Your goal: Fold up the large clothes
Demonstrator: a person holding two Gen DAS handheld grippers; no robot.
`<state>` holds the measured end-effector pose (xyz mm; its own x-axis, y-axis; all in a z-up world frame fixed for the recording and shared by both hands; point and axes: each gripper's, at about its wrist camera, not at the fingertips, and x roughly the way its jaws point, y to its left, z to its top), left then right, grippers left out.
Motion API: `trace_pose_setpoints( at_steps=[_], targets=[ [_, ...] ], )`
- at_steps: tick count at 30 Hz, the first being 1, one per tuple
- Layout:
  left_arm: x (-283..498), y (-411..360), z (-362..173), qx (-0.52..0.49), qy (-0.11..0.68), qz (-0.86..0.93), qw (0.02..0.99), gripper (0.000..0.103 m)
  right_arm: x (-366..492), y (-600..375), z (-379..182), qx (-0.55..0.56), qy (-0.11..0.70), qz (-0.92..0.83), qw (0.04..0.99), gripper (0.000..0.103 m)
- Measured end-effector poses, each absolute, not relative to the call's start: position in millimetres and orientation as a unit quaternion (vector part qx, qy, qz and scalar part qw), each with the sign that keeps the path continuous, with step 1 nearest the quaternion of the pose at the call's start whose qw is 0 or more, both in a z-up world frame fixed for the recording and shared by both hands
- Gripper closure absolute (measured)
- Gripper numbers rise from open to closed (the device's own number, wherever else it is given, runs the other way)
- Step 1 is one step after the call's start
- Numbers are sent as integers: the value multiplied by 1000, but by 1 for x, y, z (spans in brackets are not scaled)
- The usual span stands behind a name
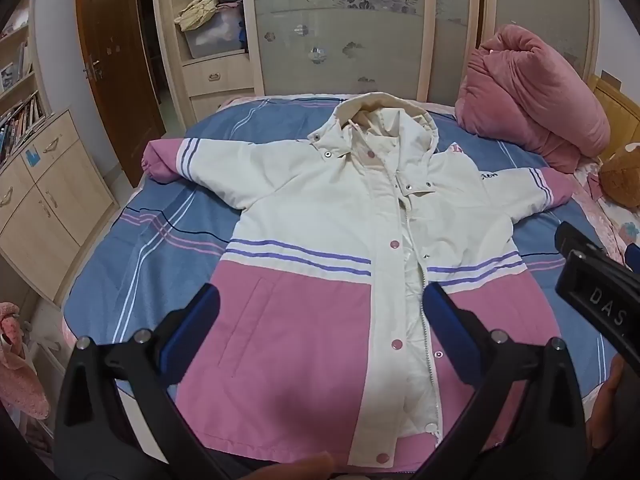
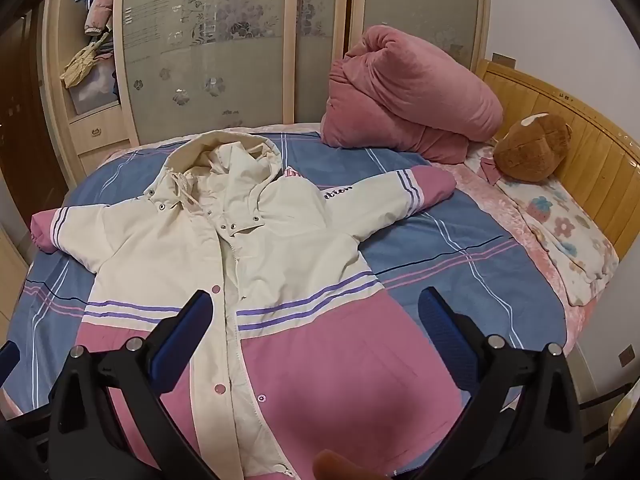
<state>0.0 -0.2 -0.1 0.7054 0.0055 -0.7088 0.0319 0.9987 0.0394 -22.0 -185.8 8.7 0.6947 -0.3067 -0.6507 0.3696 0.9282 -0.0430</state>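
The jacket, cream above and pink below with purple stripes, lies face up and spread flat in the middle of the bed, its hood toward the wardrobe and both sleeves stretched out sideways. The front is unzipped and gapes a little along the zip.

The left claw hovers over the jacket's pink lower panel, jaws spread wide with nothing between them. The right claw hangs over the same hem region on the jacket's other half, equally wide and empty. Neither appears to touch the fabric.

No fold looks started. A sensible first step, as I judge it, is to bring the two front edges together so the padding lies even, then take each sleeve near its pink cuff and lay it across the chest. The padded cloth is thick, so a deep bite on a single layer close to the seam should hold better than a pinch on the surface.

On the jacket's sleeve nearest the pink quilt, dark script ends in "ation"; the rest is hidden by the hood. White letters "DAS" show on the right tool's body beside the jacket.
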Motion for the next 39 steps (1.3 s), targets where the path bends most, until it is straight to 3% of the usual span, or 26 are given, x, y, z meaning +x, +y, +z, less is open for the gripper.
trace_pose_setpoints(
  at_steps=[39],
  targets=[
    [0, 0, 0, 22, 385, -7, 923, 2, -19, -180, 6, 46, 351, -175, 919, 1]
  ],
)
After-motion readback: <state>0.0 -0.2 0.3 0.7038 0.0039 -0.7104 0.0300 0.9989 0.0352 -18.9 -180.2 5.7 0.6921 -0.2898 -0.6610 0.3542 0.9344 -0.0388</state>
